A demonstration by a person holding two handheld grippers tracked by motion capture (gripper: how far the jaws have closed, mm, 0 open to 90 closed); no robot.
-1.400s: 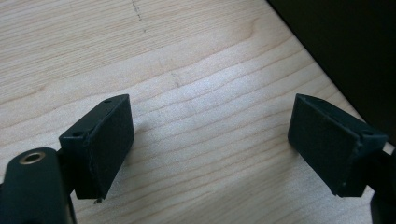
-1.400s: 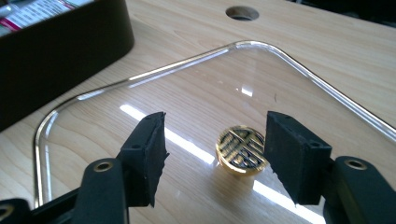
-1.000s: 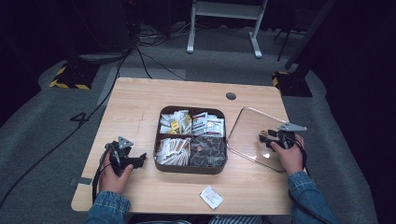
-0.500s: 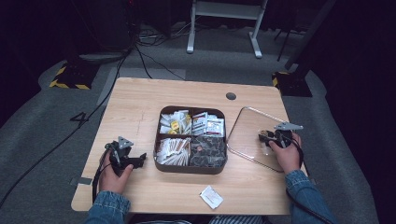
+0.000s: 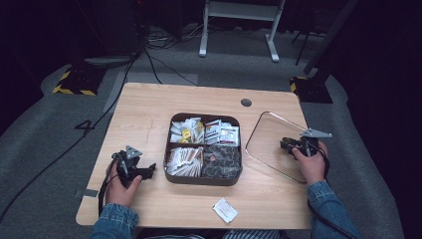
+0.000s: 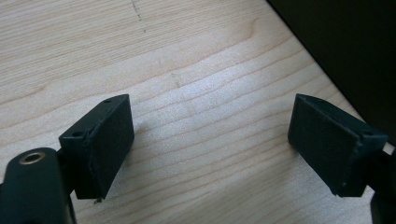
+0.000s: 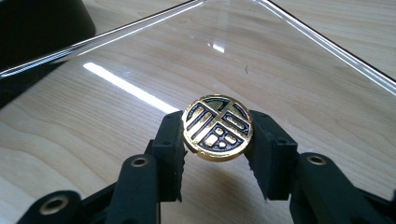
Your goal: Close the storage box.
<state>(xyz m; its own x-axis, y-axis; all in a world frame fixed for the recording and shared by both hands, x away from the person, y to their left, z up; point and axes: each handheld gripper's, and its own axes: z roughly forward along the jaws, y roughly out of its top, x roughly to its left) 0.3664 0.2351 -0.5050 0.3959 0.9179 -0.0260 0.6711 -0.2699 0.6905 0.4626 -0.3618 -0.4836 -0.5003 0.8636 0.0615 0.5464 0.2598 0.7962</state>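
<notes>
right tool (image 7: 217, 140) clamped on gold knob (image 7: 217, 127) of clear lid (image 5: 273, 137), right of box (image 5: 204, 144) on bench (image 5: 149, 109). left tool (image 6: 210, 144) apart, above bare wood.

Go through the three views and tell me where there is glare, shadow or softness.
High view: dark surroundings, the light wooden table evenly lit, detail soft. Left gripper view: sharp wood grain, a soft shadow beside the left gripper. Right gripper view: white glare streaks on the clear glass lid, whose round gold knob is crisp in the right gripper.
</notes>
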